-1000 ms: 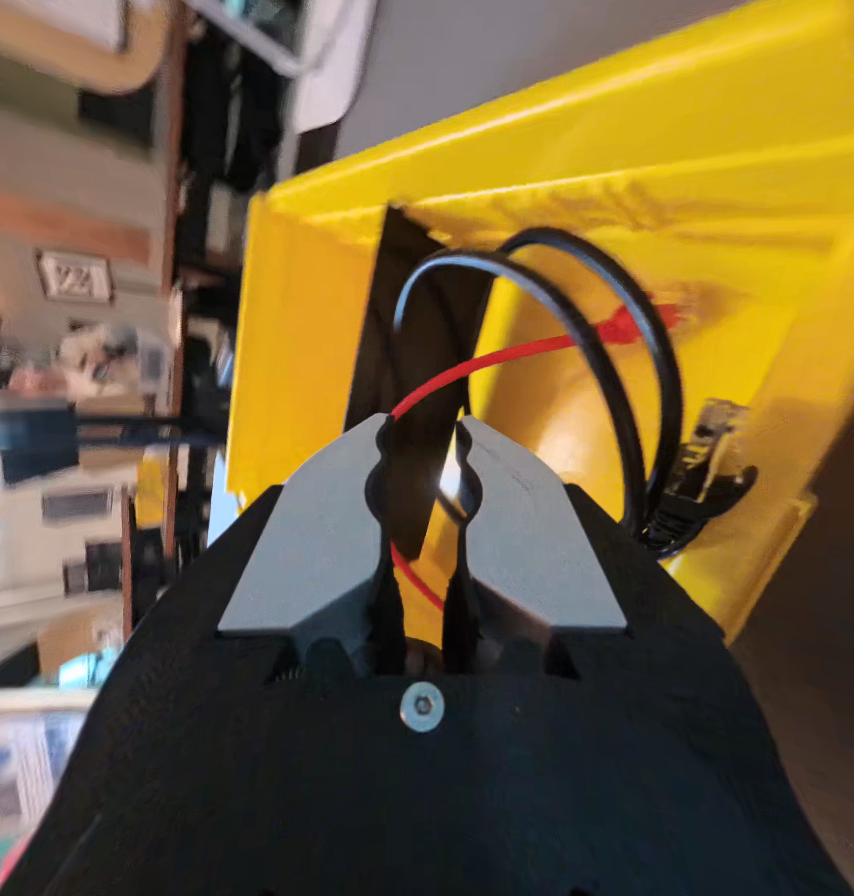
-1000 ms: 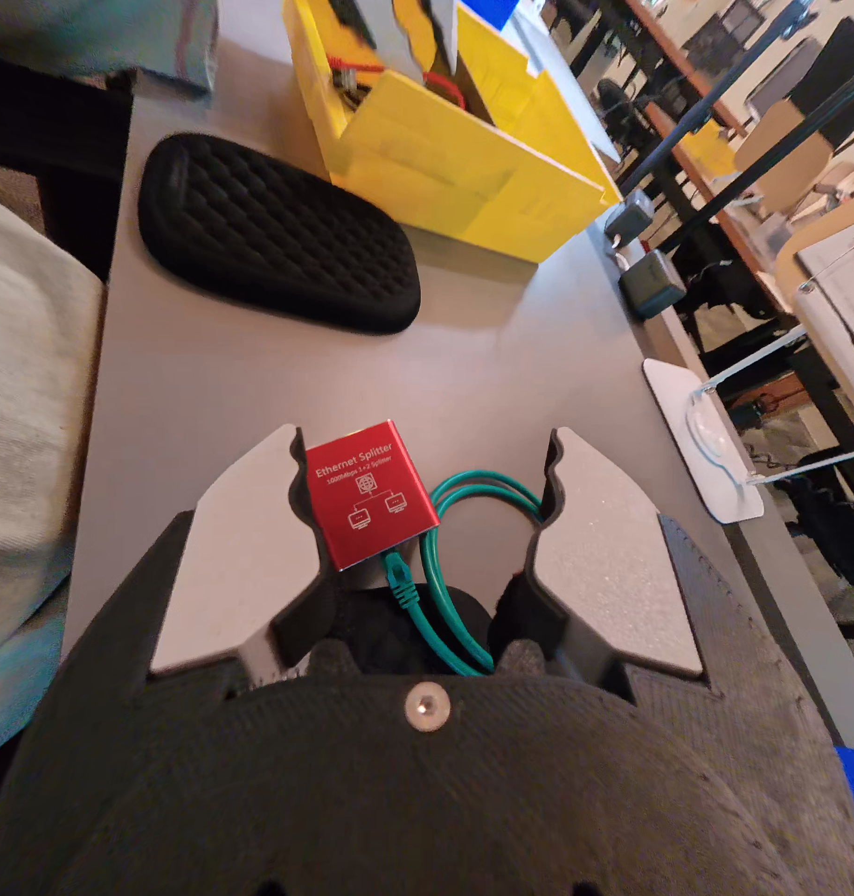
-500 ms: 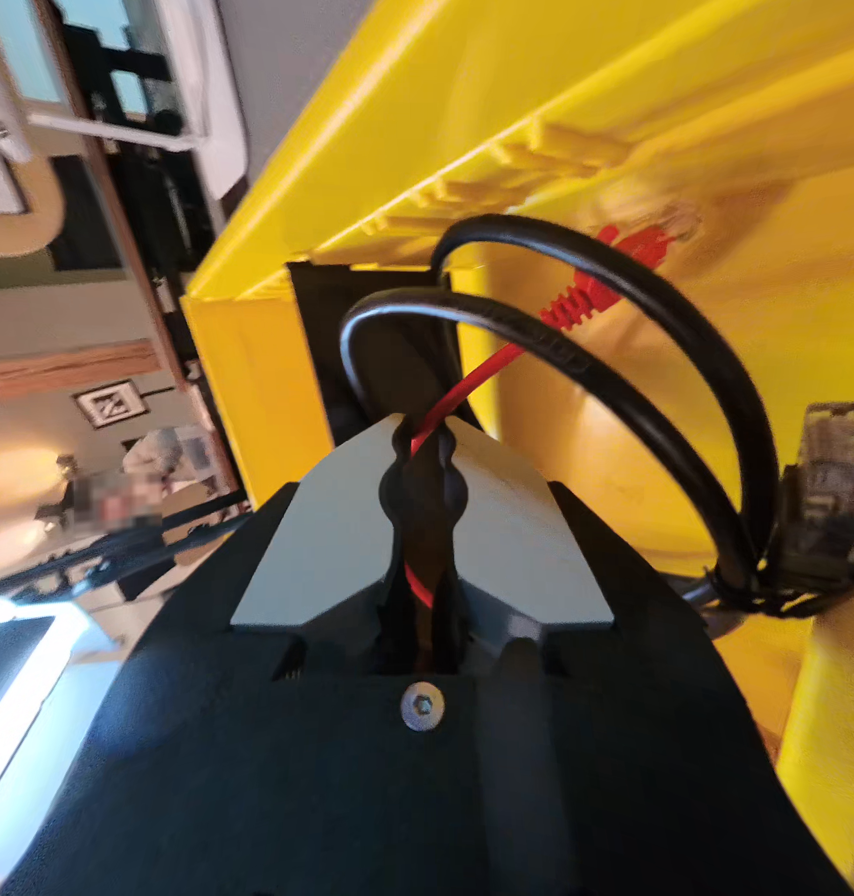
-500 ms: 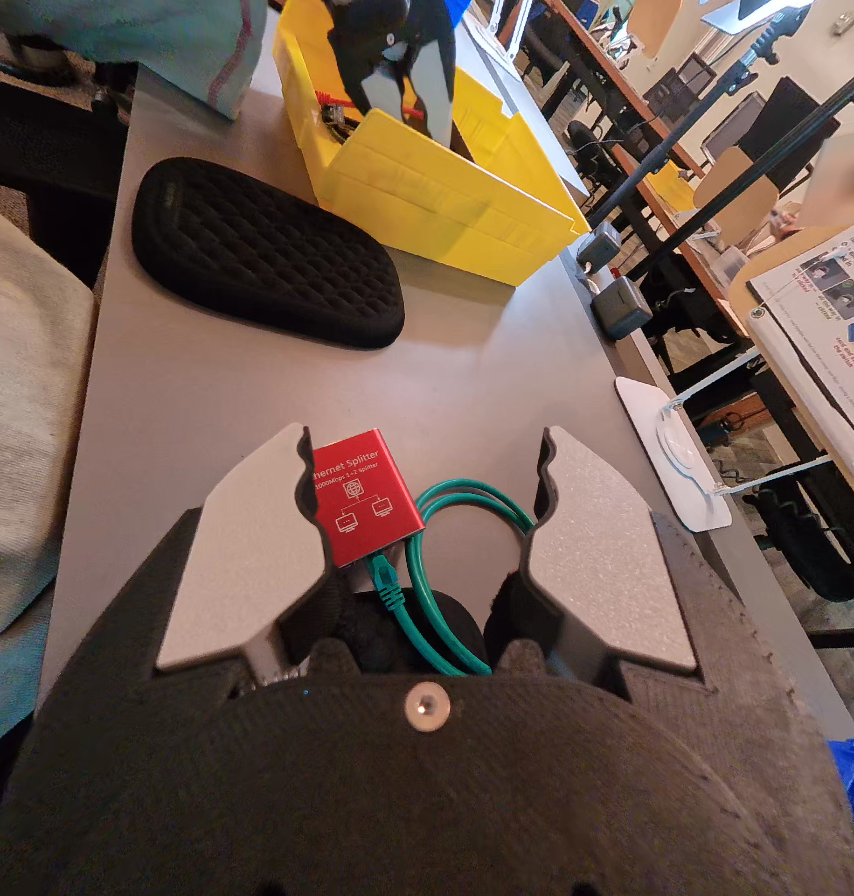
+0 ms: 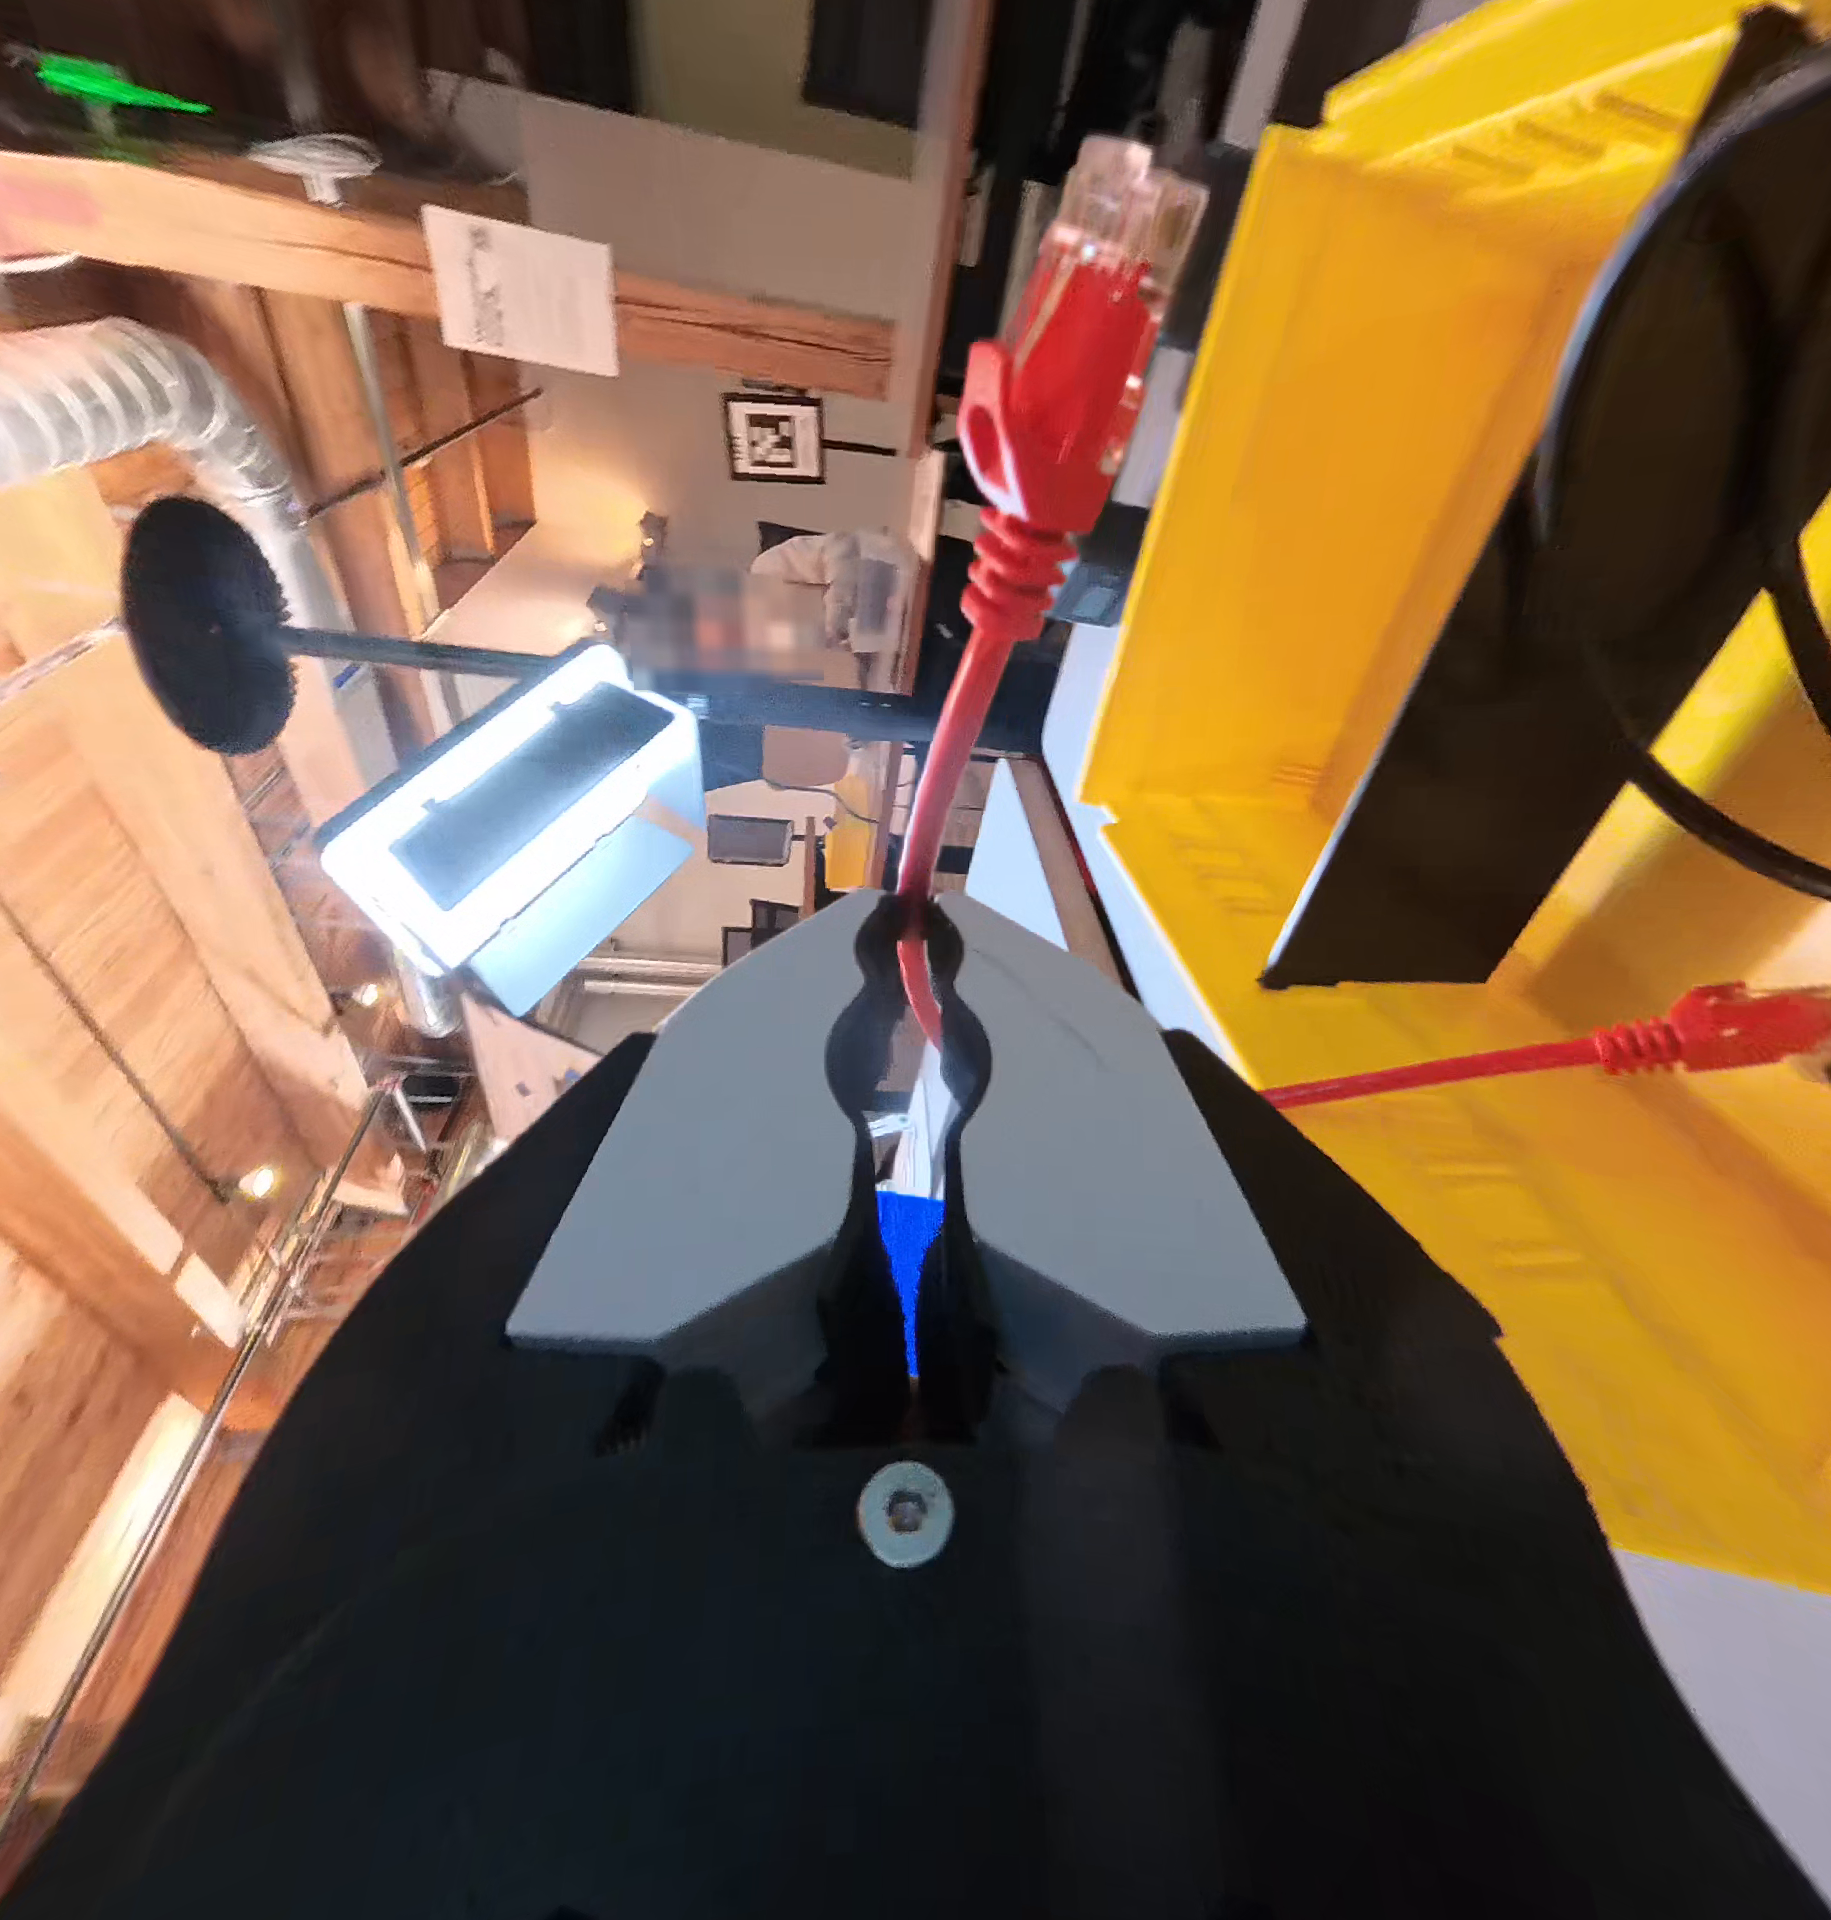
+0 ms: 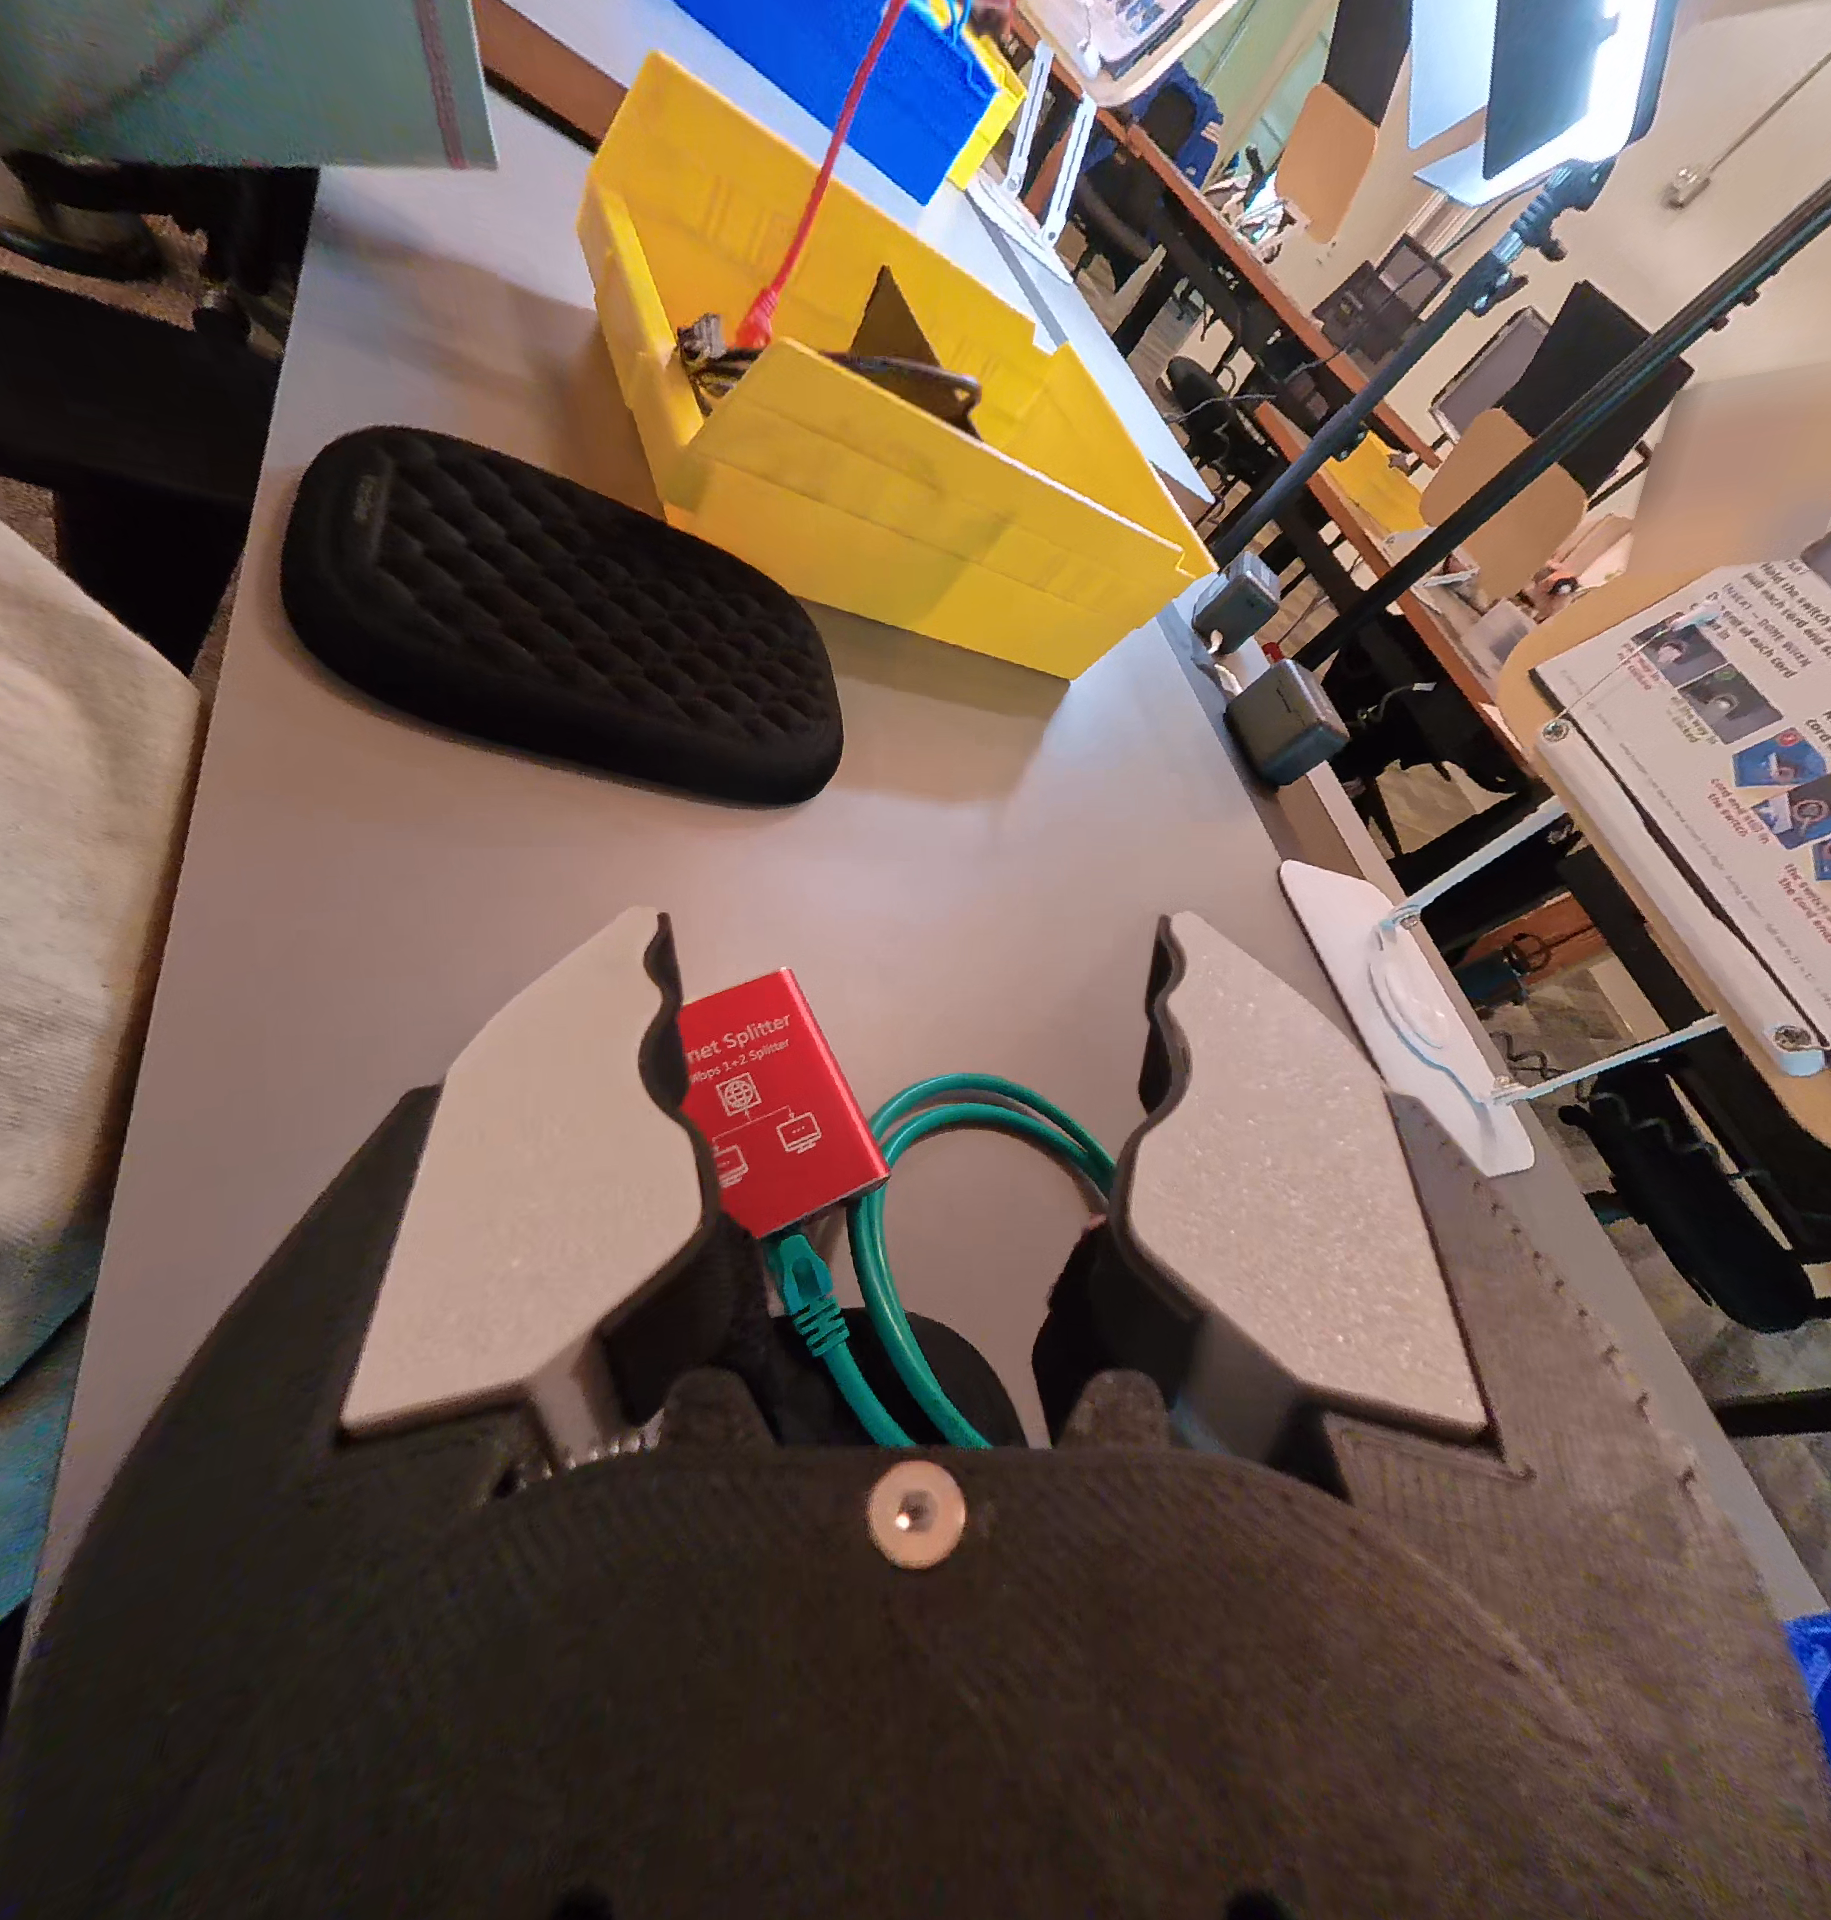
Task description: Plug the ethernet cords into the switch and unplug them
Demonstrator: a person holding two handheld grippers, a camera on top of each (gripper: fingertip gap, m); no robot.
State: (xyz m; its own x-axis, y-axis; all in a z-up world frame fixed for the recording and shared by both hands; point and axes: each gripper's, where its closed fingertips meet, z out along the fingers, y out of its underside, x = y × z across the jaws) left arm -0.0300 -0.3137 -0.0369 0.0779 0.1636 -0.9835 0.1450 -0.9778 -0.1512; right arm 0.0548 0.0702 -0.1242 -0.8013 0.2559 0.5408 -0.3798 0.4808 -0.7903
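Note:
My left gripper is shut on a red ethernet cord, lifted beside the yellow bin. One red plug sticks up past the fingertips; the other plug hangs by the bin. In the right wrist view the red cord rises out of the yellow bin. My right gripper is open over the grey table. A red switch box lies between its fingers, against the left one, with a green ethernet cord plugged in and looped.
A black cord and a black divider stay in the yellow bin. A black padded rest lies between bin and switch. A blue bin stands behind. A white stand base and grey adapters sit at the table's right edge. Some 40 cm of space lies between my two pairs of fingers.
My left gripper closed on the red cord inside the bin and lifted it up and out. My right gripper stayed open over the switch, shifting slightly.

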